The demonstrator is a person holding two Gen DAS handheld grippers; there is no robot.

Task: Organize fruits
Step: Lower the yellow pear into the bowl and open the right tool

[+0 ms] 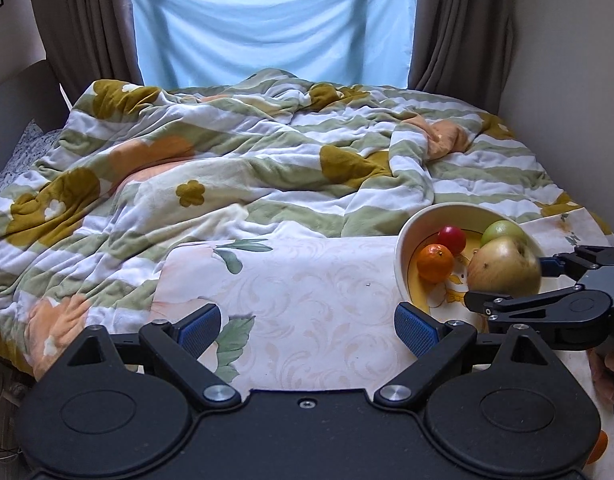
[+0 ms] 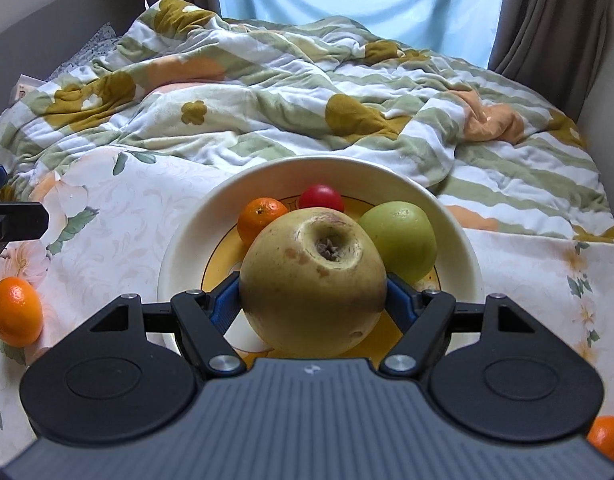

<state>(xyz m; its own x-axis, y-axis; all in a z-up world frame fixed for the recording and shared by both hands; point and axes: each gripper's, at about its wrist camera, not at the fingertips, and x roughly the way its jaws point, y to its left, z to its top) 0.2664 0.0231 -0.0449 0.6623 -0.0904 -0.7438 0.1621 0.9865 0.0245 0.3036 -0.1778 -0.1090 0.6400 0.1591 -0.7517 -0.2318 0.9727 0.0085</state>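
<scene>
My right gripper (image 2: pixel 313 300) is shut on a large yellow apple (image 2: pixel 313 276) and holds it over the near part of a cream bowl (image 2: pixel 187 240). The bowl holds a mandarin (image 2: pixel 259 218), a small red fruit (image 2: pixel 321 197) and a green apple (image 2: pixel 399 234). In the left wrist view the bowl (image 1: pixel 403 252) is at the right, with the yellow apple (image 1: pixel 503 268) in the right gripper (image 1: pixel 511 280). My left gripper (image 1: pixel 307 328) is open and empty over the floral sheet, left of the bowl.
Two loose mandarins lie on the sheet, one at the left (image 2: pixel 15 312) and one at the lower right (image 2: pixel 607 438). A rumpled striped floral blanket (image 1: pixel 227 152) covers the bed behind. Curtains (image 1: pixel 463 24) and a wall stand beyond.
</scene>
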